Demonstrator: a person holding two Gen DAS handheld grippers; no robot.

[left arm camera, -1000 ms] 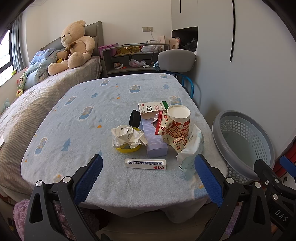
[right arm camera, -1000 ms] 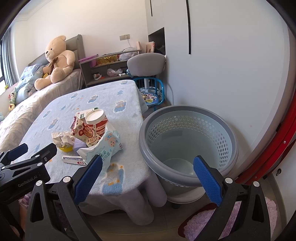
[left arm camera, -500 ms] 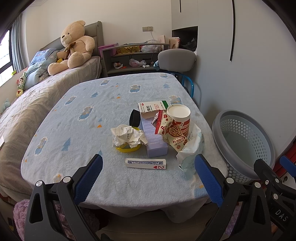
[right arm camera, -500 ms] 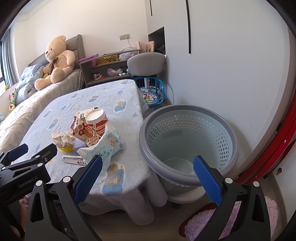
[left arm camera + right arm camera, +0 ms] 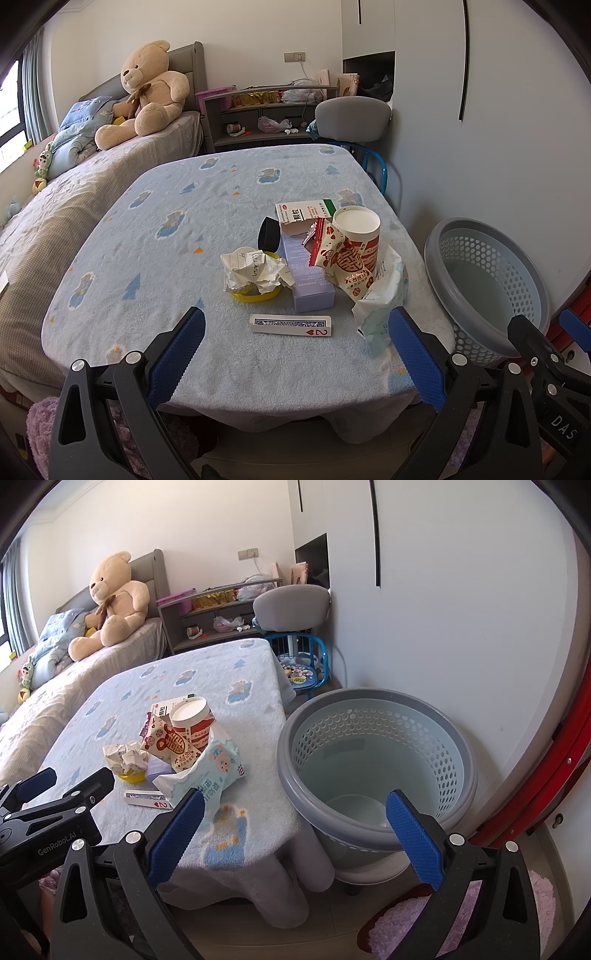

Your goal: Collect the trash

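Note:
A pile of trash lies on the blue-covered table: crumpled paper on a yellow lid, a purple box, a red-and-white paper cup, a snack wrapper, a white carton, a wet-wipe pack and a playing-card box. The grey perforated basket stands on the floor right of the table. My left gripper is open and empty at the table's near edge. My right gripper is open and empty, in front of the basket.
A bed with a teddy bear runs along the left. A grey chair and a shelf unit stand behind the table. A white wall is on the right, a purple rug on the floor.

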